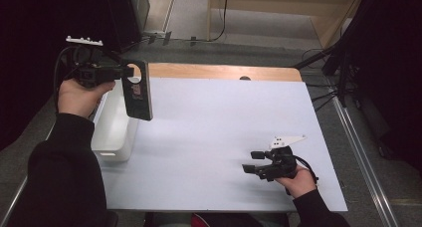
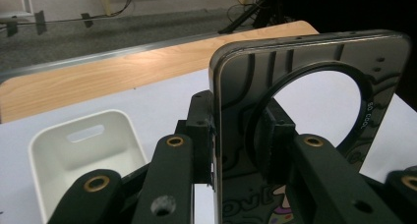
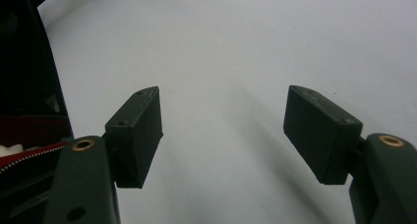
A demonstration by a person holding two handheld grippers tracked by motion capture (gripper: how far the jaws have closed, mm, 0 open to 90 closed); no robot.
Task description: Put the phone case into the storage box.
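A dark flat board (image 1: pixel 138 96) with a round hole near its top hangs upright over the table's left side, above a white bin (image 1: pixel 115 133). My left gripper (image 1: pixel 127 72) is shut on the board's upper end beside the hole. In the left gripper view the pads clamp the board (image 2: pixel 305 52) from both sides, and the bin (image 2: pixel 49 145) lies below with nothing visible inside. My right gripper (image 1: pixel 253 162) rests low near the table's front right, open. In the right gripper view its jaws (image 3: pixel 223 130) stand wide apart over bare white surface.
The white table top (image 1: pixel 214 132) has a wooden strip (image 1: pixel 219 71) along its far edge. Cables and a dark stand (image 1: pixel 338 62) sit off the right side. A red zipped fabric (image 3: pixel 29 150) shows at the near table edge.
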